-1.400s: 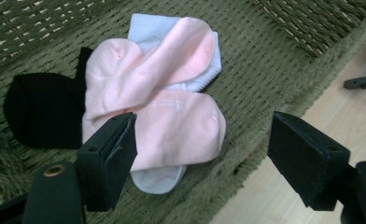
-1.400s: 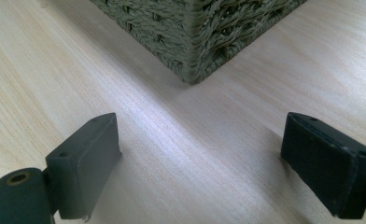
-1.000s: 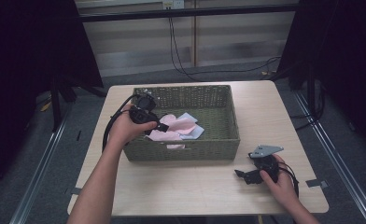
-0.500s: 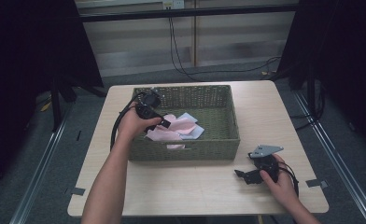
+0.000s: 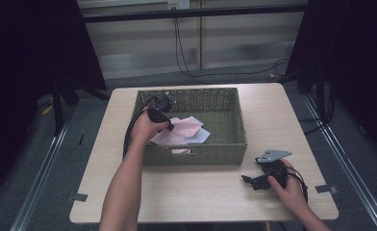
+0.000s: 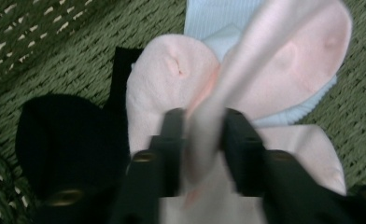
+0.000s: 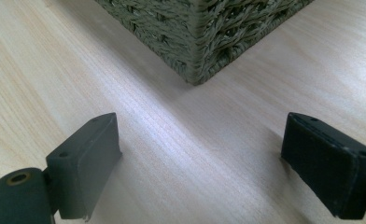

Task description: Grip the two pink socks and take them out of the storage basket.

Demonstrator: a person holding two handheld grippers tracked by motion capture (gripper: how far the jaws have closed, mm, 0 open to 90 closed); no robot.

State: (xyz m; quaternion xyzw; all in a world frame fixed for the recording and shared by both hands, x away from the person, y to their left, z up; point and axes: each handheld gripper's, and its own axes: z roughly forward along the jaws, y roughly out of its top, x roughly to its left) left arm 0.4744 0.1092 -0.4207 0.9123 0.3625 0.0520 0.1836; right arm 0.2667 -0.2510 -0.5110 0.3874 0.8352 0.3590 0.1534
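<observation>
Pink sock (image 6: 209, 93) lies in the basket (image 5: 234, 144), long axis toward 1 o'clock, pinched between left gripper (image 6: 202, 140) jaws that have just closed. Right gripper (image 7: 200, 163) rests released at 5 o'clock.

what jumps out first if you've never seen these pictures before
The green woven basket mid-table, with the left gripper reaching in, its jaws having just closed on a fold of pink cloth lying over pale blue cloth. Near the table's front right, the right gripper rests open on bare wood.
</observation>
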